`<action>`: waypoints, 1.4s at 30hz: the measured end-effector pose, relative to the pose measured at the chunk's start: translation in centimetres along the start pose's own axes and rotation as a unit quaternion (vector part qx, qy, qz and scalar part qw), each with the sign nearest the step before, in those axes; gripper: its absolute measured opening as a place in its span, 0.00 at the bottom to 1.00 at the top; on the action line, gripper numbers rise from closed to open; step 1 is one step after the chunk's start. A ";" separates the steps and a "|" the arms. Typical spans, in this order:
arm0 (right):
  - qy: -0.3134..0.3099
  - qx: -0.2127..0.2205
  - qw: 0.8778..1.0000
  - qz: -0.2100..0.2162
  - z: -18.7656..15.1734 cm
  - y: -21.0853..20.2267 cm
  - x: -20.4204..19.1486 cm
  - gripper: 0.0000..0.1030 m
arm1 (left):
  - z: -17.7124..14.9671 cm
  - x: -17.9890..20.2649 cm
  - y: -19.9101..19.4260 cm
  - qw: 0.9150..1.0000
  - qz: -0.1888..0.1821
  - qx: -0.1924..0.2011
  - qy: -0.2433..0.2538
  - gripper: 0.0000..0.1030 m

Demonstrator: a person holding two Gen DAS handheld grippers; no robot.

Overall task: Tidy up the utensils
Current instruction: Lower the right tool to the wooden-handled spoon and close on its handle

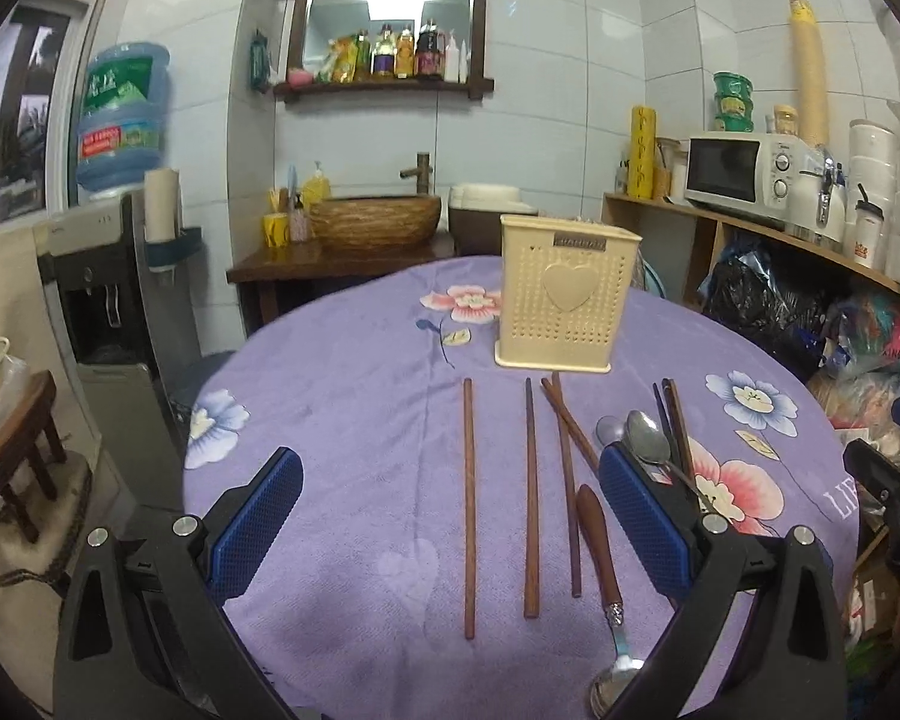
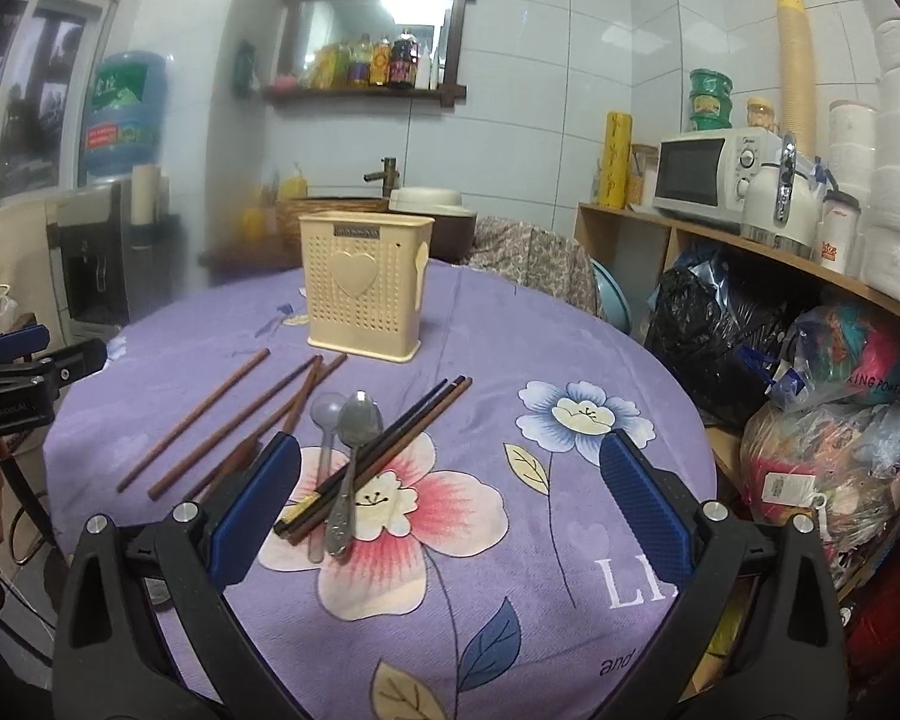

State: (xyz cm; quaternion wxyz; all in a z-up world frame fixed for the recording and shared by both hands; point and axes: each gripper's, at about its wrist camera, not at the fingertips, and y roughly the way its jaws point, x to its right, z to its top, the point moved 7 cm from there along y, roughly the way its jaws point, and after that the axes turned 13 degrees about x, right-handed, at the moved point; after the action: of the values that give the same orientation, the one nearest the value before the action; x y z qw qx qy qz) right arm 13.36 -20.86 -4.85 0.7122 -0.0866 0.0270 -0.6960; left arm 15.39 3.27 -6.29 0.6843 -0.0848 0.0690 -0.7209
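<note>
A cream perforated utensil holder [image 1: 564, 294] [image 2: 363, 285] with a heart on its front stands upright at the far side of the round table. Several brown chopsticks [image 1: 531, 498] [image 2: 195, 420] lie loose on the purple floral cloth in front of it. A wooden-handled spoon [image 1: 600, 546] lies bowl toward me. A metal spoon [image 2: 357, 420] [image 1: 648, 435], a small clear spoon [image 2: 327, 411] and dark chopsticks [image 2: 402, 438] lie crossed in a pile. My left gripper [image 1: 450, 516] hangs open above the chopsticks. My right gripper [image 2: 450, 504] is open, just right of the pile, holding nothing.
The table [image 2: 570, 300] drops off on all sides. Full plastic bags [image 2: 810, 420] and a shelf with a microwave [image 2: 708, 174] crowd the right. A water dispenser [image 1: 102, 276] stands at the left, a basin counter [image 1: 378, 222] behind. The left gripper's body [image 2: 24, 372] shows at the right wrist view's left edge.
</note>
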 end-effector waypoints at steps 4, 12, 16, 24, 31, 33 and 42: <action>0.014 -0.027 1.000 0.003 -0.5 2.0 0.8 0.95 | 0.1 -0.6 1.9 1.000 -0.004 -0.021 -0.001 0.95; 0.008 -0.083 0.996 0.026 -1.3 5.6 0.2 0.95 | -0.4 -1.5 5.4 0.996 -0.017 -0.086 -0.017 0.88; 0.012 -0.109 0.990 0.085 -1.4 6.3 -3.1 0.90 | -1.1 -1.7 6.5 0.993 -0.013 -0.113 -0.017 0.81; 0.011 -0.144 0.972 0.187 -1.8 6.5 -11.0 0.58 | -1.7 -2.2 6.7 0.992 -0.008 -0.124 -0.007 0.79; 0.041 -0.208 0.958 0.191 -4.1 7.9 -12.9 0.37 | -1.5 -3.0 6.4 0.993 -0.003 -0.115 -0.005 0.79; 0.048 -0.225 0.955 0.187 -4.7 8.3 -13.2 0.32 | -1.5 -3.2 6.4 0.994 -0.004 -0.113 -0.007 0.79; 0.064 -0.278 0.942 0.174 -6.7 9.7 -13.9 0.22 | -1.5 -3.3 6.3 0.994 -0.016 -0.105 -0.007 0.79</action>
State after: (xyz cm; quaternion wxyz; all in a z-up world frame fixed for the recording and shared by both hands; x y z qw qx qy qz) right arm 21.47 -7.39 -14.11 0.7668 -0.2304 0.2796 -0.5299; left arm 21.32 6.25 -9.20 0.6602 -0.1625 0.1377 -0.7203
